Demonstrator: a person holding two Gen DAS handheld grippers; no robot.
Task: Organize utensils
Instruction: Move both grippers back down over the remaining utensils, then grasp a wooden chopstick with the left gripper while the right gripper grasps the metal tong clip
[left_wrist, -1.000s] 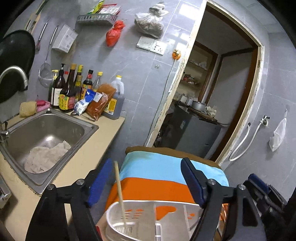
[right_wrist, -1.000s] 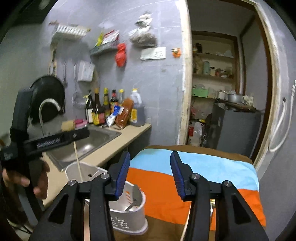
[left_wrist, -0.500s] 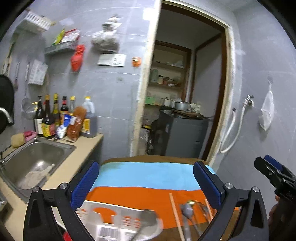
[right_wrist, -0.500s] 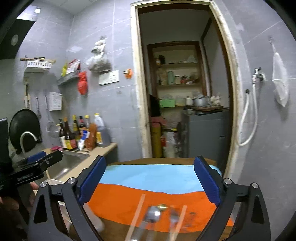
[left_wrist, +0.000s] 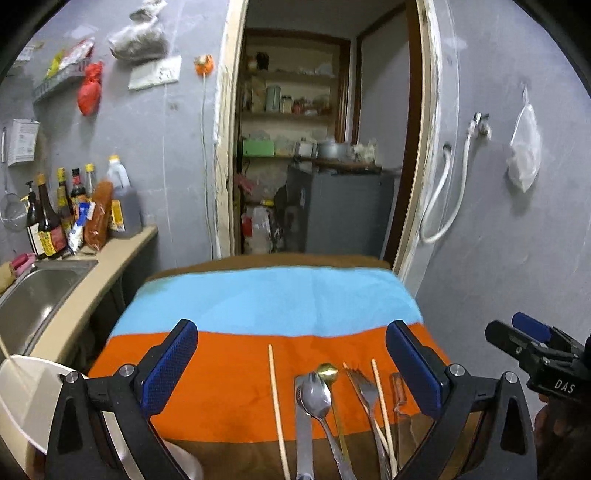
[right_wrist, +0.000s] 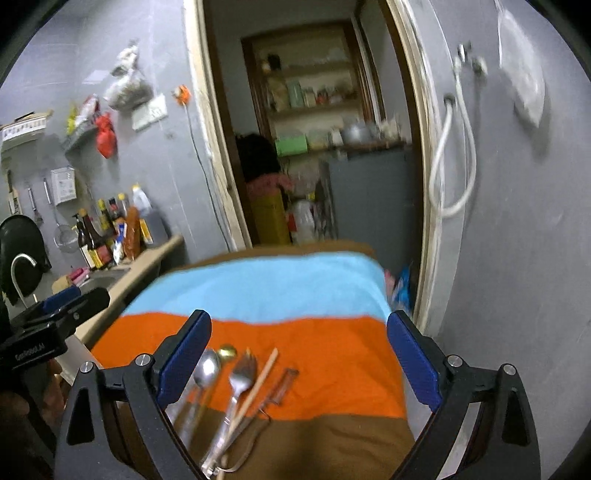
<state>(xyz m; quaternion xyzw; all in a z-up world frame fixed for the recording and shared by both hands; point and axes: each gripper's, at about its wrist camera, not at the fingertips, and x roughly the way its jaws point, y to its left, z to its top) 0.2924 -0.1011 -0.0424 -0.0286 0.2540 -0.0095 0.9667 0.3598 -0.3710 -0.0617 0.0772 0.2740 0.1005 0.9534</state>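
Utensils lie in a row on a striped blue, orange and brown cloth (left_wrist: 273, 302): a lone wooden chopstick (left_wrist: 277, 406), a knife (left_wrist: 303, 435), a steel spoon (left_wrist: 315, 397), a gold spoon (left_wrist: 328, 370), a fork (left_wrist: 365, 387), another chopstick (left_wrist: 380, 398) and a clear-handled tool (left_wrist: 399, 391). My left gripper (left_wrist: 291, 365) is open and empty above them. My right gripper (right_wrist: 299, 350) is open and empty over the same row; spoon (right_wrist: 207, 369), fork (right_wrist: 242, 373) and chopstick (right_wrist: 258, 384) show there. A white utensil holder (left_wrist: 22, 391) stands at the cloth's left edge.
A counter with a steel sink (left_wrist: 33, 295) and several sauce bottles (left_wrist: 55, 221) runs along the left. An open doorway (left_wrist: 314, 147) with shelves and a grey cabinet lies behind the table. A white hose (left_wrist: 443, 192) hangs on the right wall.
Both grippers swung from the utensil holder to the right, over the row of utensils. The right gripper opened wide. The chopstick seen in the holder is out of view.
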